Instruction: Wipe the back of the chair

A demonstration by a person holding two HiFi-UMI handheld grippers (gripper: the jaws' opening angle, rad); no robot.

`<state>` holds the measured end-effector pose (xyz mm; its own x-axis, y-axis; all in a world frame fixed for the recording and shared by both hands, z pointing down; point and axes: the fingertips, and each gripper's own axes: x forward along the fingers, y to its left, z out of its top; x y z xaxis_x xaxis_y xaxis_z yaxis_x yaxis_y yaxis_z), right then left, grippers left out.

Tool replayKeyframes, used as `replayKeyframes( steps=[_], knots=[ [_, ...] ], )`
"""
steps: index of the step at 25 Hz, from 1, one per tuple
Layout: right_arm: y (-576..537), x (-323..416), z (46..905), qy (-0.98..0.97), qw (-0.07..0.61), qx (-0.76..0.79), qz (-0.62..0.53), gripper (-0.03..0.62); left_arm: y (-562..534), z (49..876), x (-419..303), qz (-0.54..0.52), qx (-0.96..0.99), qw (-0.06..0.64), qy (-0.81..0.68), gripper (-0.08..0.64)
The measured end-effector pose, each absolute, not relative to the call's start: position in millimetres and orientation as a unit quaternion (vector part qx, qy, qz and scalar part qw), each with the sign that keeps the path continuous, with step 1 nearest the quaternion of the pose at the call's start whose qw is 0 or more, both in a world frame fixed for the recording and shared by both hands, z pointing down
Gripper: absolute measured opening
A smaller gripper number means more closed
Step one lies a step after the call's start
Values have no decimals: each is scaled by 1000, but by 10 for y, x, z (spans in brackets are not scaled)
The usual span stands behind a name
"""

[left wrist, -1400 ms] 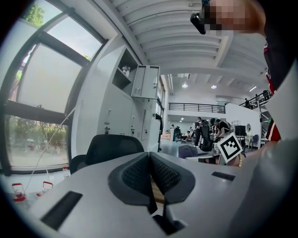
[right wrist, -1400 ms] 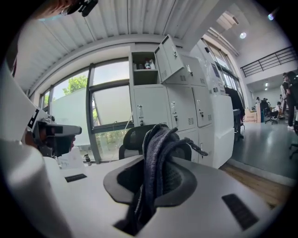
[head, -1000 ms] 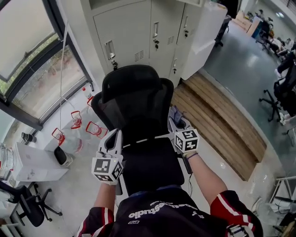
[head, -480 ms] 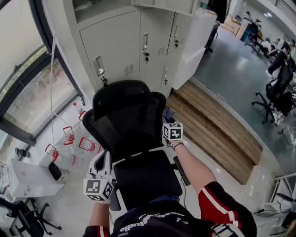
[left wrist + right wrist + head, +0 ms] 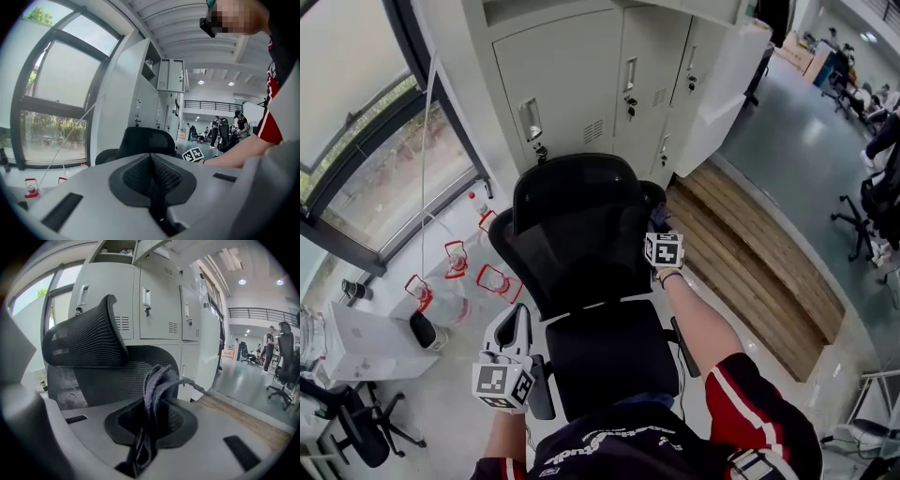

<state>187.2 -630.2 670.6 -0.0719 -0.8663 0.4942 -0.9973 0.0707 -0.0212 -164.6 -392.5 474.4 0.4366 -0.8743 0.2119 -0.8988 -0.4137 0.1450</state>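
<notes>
Right tool (image 5: 657, 225), gripping cloth (image 5: 157, 383), has risen beside chair back (image 5: 577, 234); lockers (image 5: 581, 84) behind.

- Chair (image 5: 581, 225): finished in black throughout; backrest and headrest are woven in mesh with fine horizontal ribbing.
- Cloth (image 5: 157, 380): dyed a plain dark grey-blue.
- Left gripper (image 5: 151, 161) and right gripper (image 5: 150, 405): shells are moulded in pale grey and pads are textured in black; each cube is printed with black-and-white square markers.
- Lockers (image 5: 581, 75): painted off-white.
- Wooden platform (image 5: 759, 253): light brown, lined by plank seams.
- Sleeve (image 5: 750, 403): black, banded in red and white.
- Jugs (image 5: 492, 279): clear, fitted with red handles.
</notes>
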Motion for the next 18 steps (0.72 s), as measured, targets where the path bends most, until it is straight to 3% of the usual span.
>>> replayKeyframes(
  steps=[18],
  knots=[
    [-6259,384,6708,-783,197,571,151,57,-3544,4738,-2124,31,804,132,-579,25]
  ],
)
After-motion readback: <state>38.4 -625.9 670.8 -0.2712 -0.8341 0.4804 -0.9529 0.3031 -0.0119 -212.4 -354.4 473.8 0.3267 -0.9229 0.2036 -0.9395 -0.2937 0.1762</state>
